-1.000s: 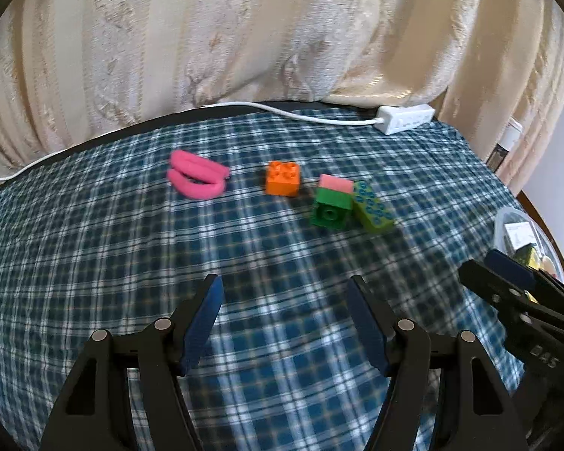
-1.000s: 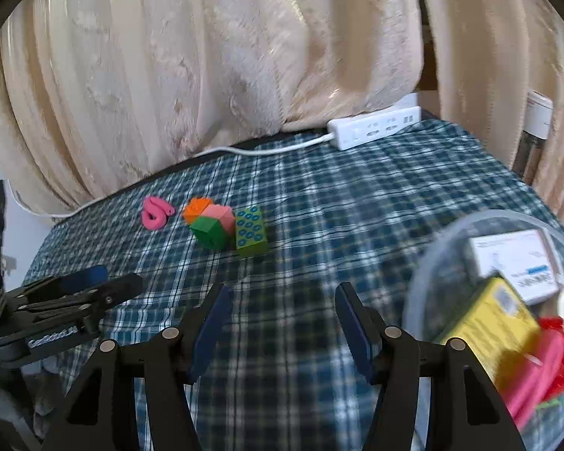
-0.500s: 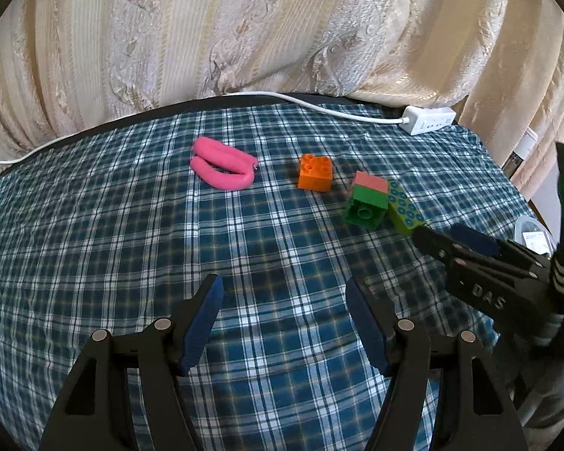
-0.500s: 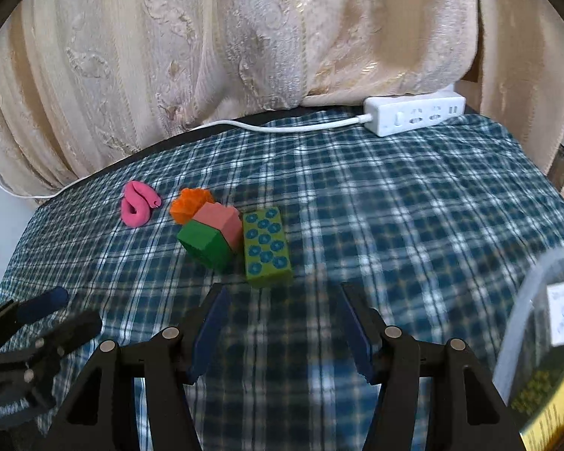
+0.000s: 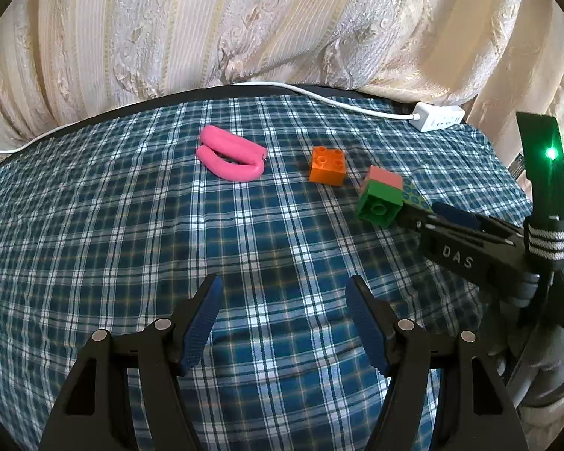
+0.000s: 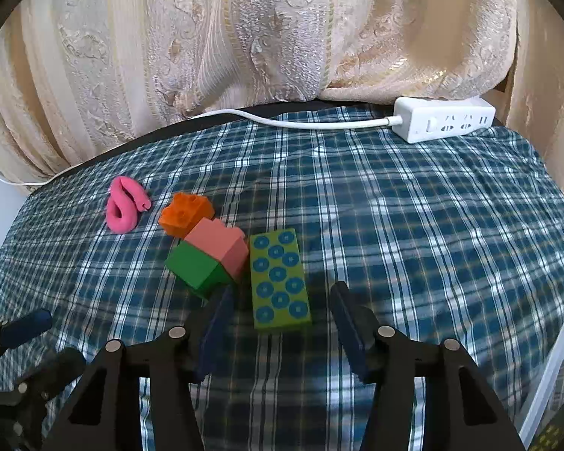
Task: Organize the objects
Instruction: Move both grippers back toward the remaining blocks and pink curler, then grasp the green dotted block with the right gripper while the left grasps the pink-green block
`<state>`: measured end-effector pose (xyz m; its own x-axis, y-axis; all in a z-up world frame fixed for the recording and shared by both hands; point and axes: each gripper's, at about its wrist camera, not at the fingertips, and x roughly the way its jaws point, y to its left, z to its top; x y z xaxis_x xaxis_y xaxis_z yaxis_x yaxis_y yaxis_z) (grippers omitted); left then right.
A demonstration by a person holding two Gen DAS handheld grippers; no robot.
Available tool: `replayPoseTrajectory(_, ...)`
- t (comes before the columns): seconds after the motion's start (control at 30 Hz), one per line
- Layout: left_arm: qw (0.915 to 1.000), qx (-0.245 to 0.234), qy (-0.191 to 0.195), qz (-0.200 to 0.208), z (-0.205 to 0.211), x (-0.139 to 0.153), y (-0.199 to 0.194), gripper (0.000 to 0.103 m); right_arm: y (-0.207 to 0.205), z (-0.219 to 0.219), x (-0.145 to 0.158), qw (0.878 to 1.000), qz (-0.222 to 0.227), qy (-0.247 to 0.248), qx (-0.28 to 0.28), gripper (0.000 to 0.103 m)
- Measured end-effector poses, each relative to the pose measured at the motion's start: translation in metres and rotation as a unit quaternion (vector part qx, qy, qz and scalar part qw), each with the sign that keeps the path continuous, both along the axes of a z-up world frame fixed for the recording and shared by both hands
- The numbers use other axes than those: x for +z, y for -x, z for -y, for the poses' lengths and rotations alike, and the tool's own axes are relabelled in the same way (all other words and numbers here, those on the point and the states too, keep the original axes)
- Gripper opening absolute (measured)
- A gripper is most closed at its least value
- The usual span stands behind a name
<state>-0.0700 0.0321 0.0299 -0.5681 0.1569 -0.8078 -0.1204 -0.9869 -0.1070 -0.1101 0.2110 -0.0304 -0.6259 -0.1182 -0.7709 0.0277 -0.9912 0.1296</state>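
I hold one gripper in each hand over a table with a blue checked cloth (image 6: 413,225).

My right gripper (image 6: 282,319) has its two fingers wide apart, with nothing between the pads. It sits low, close to the cloth, and the near end of the long green block with blue dots (image 6: 279,279) lies just in front of the gap between the fingers. From my left camera I see this gripper reach in from the right side, with its tip right by the green and pink block (image 5: 381,199). I cannot tell if it touches it.

My left gripper (image 5: 282,315) is wide apart too and holds nothing. It hangs over bare cloth, well apart from the toys.

The toys lie in a loose row. The pink squishy loop (image 5: 231,157) is the one farthest to the left. Next comes the orange block (image 5: 327,165). Then comes the green and pink block, which lies tipped on its side. The long green block lies flat, just beside it on the right.

At the far edge of the table lies a white power strip (image 6: 443,120) with its white cord (image 6: 300,122). A cream curtain (image 6: 244,37) hangs behind it all. At my right, low down, I see the edge of a clear tub (image 6: 552,368) with boxes in it.
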Motion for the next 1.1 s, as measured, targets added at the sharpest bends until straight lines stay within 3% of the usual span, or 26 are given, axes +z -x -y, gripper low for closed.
replayPoseTrajectory(0.33,1.0000,-0.001,0.001,0.004,0.001,-0.004,0.002,0.069,0.002,-0.004,-0.001,1.000,-0.007,-0.006,-0.005,0.032)
replayPoseTrajectory(1.1,0.9993,-0.028,0.024,-0.003,-0.032,0.001,0.020,0.069,-0.062,-0.027,0.001,1.000,-0.006,0.003,-0.020,0.032)
